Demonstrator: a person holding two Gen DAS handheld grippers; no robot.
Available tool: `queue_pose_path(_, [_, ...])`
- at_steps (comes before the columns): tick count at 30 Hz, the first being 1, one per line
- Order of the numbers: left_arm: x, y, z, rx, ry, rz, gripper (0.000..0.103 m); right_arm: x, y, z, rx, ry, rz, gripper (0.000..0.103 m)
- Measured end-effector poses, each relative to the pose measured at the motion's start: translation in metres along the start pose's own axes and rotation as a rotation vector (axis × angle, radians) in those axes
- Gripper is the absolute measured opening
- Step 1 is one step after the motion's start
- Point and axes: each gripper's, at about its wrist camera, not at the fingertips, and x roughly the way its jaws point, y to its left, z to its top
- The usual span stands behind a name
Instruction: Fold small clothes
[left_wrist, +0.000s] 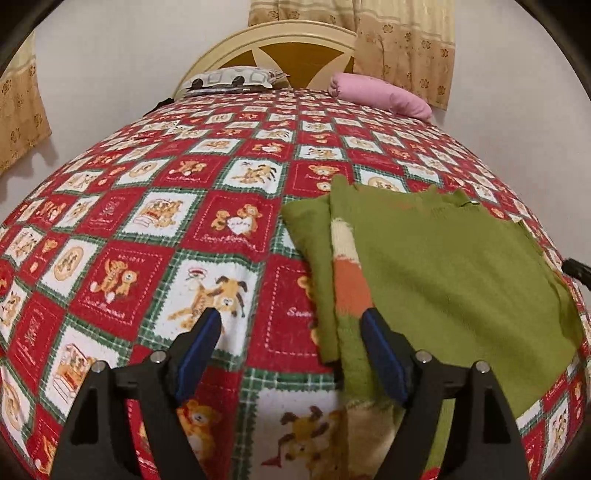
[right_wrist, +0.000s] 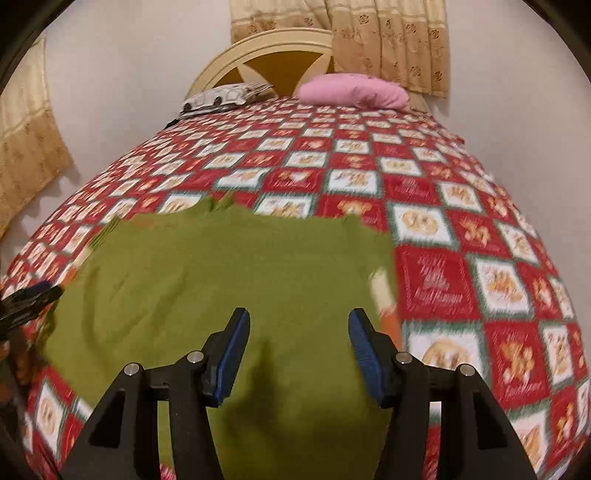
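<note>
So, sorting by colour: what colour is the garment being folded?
Olive green sweater with an orange-and-cream stripe, clearest in the left wrist view.

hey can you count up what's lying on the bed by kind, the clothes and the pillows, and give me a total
Green knitted garment: 1
Pink pillow: 1
Grey-and-white patterned pillow: 1
Total: 3, all on the red teddy-bear bedspread.

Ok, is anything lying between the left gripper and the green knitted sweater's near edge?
Nothing visible. The left gripper stands open over the teddy-bear bedspread, and the green knitted sweater edge already lies beside its right finger.
</note>
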Motion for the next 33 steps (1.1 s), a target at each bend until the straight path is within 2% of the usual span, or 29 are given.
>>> queue_pose_path(2, [0.001,-0.002,-0.003,0.011,-0.002,0.013,0.081,0.003,-0.002,-0.016,0.003,0.035,-0.001,0.057])
queue_pose_path(5, [0.004,0.002,-0.005,-0.006,-0.002,0.019,0.088,0.021,-0.011,-0.037,0.013,0.128,-0.022,0.057])
queue_pose_path(9, [0.007,0.009,-0.007,-0.045,0.012,0.003,0.095,0.009,0.002,-0.04,-0.016,0.103,-0.049,0.057])
queue_pose_path(11, [0.008,0.009,-0.007,-0.047,0.014,0.001,0.097,0.003,0.013,-0.04,-0.026,0.084,-0.012,0.057])
queue_pose_path(13, [0.008,0.008,-0.008,-0.049,0.017,0.001,0.099,0.011,0.024,-0.05,-0.05,0.126,-0.043,0.057])
queue_pose_path(15, [0.009,0.01,-0.009,-0.061,0.021,-0.005,0.101,0.011,0.025,-0.059,-0.046,0.102,-0.07,0.057])
queue_pose_path(18, [0.009,0.015,-0.011,-0.088,0.031,-0.01,0.102,0.007,0.021,-0.063,-0.013,0.1,-0.066,0.057])
queue_pose_path(22, [0.005,0.015,-0.014,-0.092,0.013,0.001,0.102,0.001,0.029,-0.055,-0.019,0.095,-0.089,0.057])
queue_pose_path(28, [0.004,0.018,-0.014,-0.112,0.014,-0.012,0.102,-0.004,0.088,-0.036,-0.098,0.033,0.051,0.057])
queue_pose_path(30, [0.004,0.021,-0.015,-0.127,0.013,-0.02,0.102,0.01,0.104,-0.037,-0.132,0.056,0.058,0.057])
queue_pose_path(32, [0.005,0.023,-0.015,-0.137,0.018,-0.026,0.103,0.034,0.113,-0.047,-0.147,0.119,0.042,0.06])
queue_pose_path(33, [0.006,0.023,-0.015,-0.138,0.02,-0.023,0.103,0.036,0.115,-0.049,-0.155,0.099,0.031,0.062])
